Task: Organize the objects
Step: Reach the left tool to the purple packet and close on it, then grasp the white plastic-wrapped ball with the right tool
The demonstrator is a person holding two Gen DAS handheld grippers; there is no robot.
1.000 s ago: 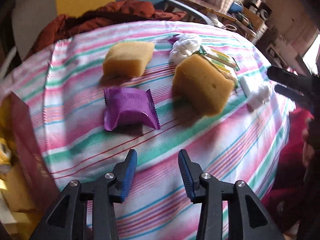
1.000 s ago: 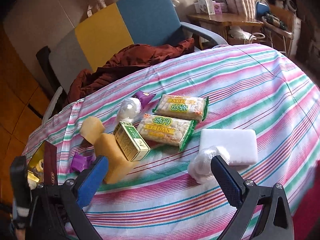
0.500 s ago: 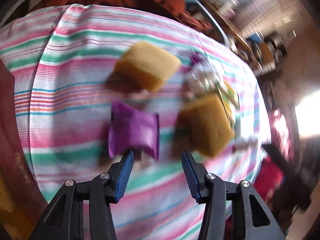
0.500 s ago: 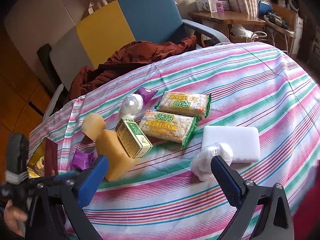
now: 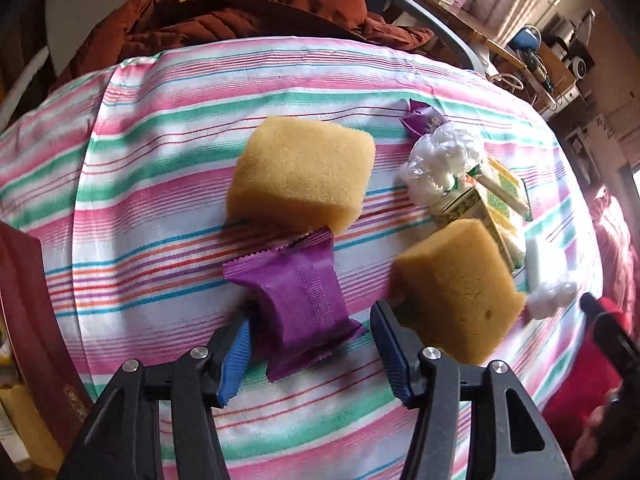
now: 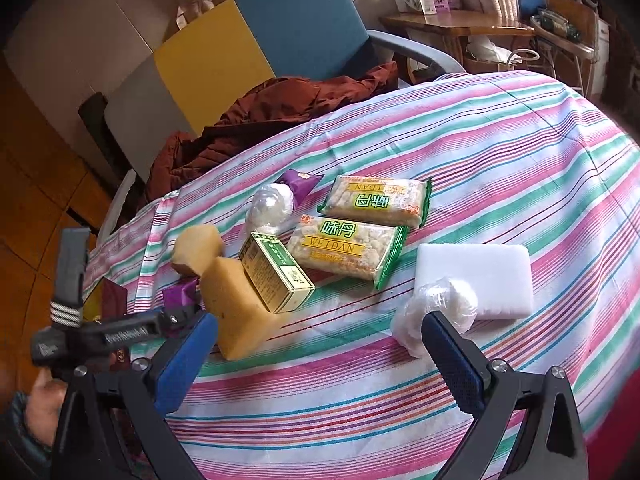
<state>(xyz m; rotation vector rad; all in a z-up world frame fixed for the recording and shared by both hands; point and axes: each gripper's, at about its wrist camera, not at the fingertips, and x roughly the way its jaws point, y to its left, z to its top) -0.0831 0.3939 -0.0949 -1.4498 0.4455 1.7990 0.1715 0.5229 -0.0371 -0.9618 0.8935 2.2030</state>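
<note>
A purple snack packet (image 5: pixel 300 300) lies on the striped tablecloth (image 5: pixel 160 184). My left gripper (image 5: pixel 312 340) is open, its jaws either side of the packet's near end, not closed on it. Two yellow sponges lie close by: one (image 5: pixel 300 172) behind the packet, one (image 5: pixel 460 288) to its right. My right gripper (image 6: pixel 320 356) is open and empty, held above the cloth near a clear plastic-wrapped white bundle (image 6: pixel 436 312). In the right wrist view the left gripper (image 6: pixel 120 332) shows at the left, by the near sponge (image 6: pixel 236 304) and the packet (image 6: pixel 182 294).
A green-and-yellow box (image 6: pixel 276 272), two snack bags (image 6: pixel 348 252) (image 6: pixel 376 202), a white foam block (image 6: pixel 476 276), another wrapped bundle (image 6: pixel 270 208) and a small purple packet (image 6: pixel 300 182) lie mid-table. A dark red box (image 5: pixel 36 312) stands at the left edge. A chair with a brown jacket (image 6: pixel 280 108) is behind.
My left gripper has moved forward and down until its open jaws straddle the purple packet. The right gripper has barely moved.
</note>
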